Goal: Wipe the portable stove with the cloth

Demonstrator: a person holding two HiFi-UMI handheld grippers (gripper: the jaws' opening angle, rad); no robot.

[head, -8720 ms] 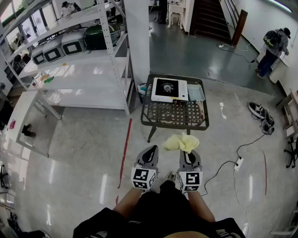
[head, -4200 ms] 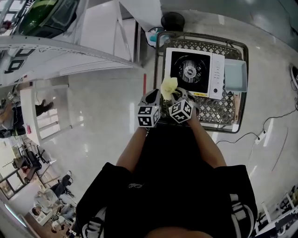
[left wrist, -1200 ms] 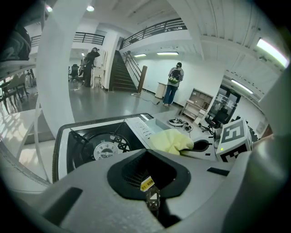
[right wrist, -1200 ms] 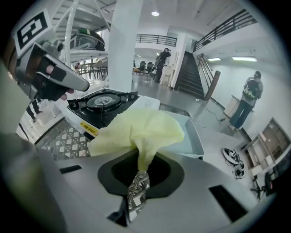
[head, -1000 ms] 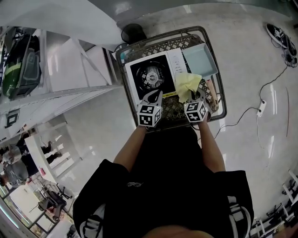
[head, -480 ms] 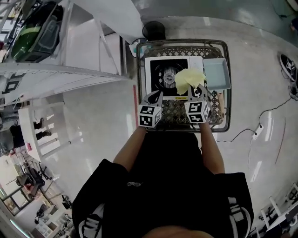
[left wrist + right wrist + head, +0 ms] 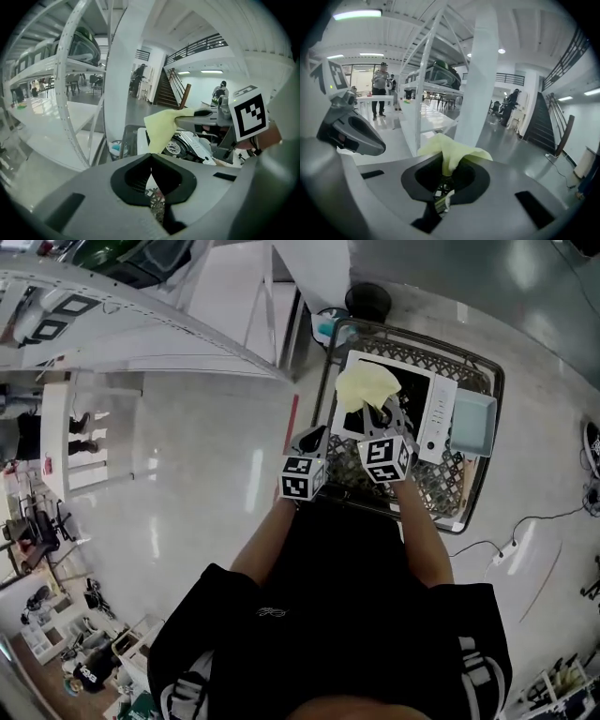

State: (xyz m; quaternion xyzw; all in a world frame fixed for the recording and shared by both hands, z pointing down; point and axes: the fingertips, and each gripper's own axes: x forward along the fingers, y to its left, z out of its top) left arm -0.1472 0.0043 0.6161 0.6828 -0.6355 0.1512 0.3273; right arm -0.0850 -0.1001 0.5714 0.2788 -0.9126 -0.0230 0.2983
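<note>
Above the dark wire-lattice bench [image 7: 439, 486], the right gripper [image 7: 377, 416] pinched a soft, crumpled pale-yellow cloth [image 7: 366, 385] between its fingers over the boxy white portable stove [image 7: 433, 409], while the left gripper [image 7: 313, 437] hovered just beside it, fingers pressed together on nothing.

Head view: above the person, steeply down onto both tongs, wire table [image 7: 436, 486] just ahead of them.
Left gripper view: rides the left gripper [image 7: 151, 159], close along its jaws, right gripper [image 7: 201, 114] to its right.
Right gripper view: likewise close, facing shelving [image 7: 424, 84].
Shared by all: yellow cloth [image 7: 366, 385].
</note>
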